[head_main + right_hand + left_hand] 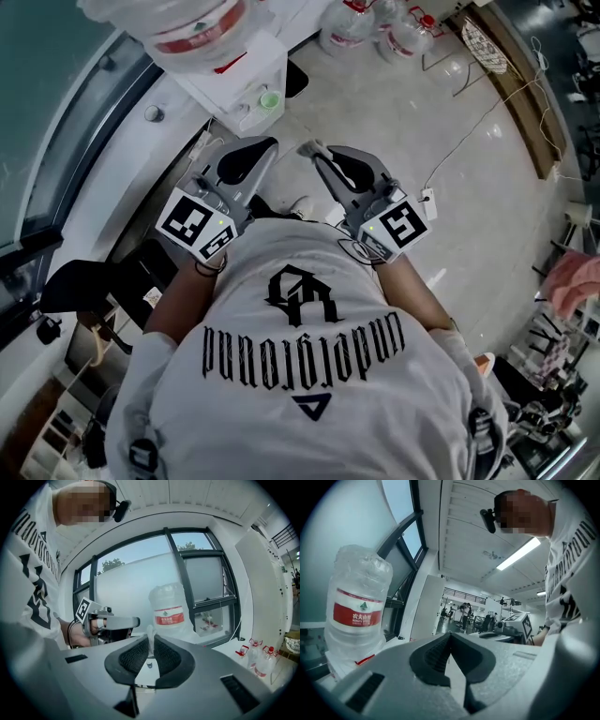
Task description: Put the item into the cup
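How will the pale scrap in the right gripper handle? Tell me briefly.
Probably very light: the pale scrap is a thin sliver, and the right gripper pinches it with just the tips of its fingers. Likely soft and floppy, as it looks crumpled; its material is unclear. Held so shallowly, it may slip out if the grip eases.
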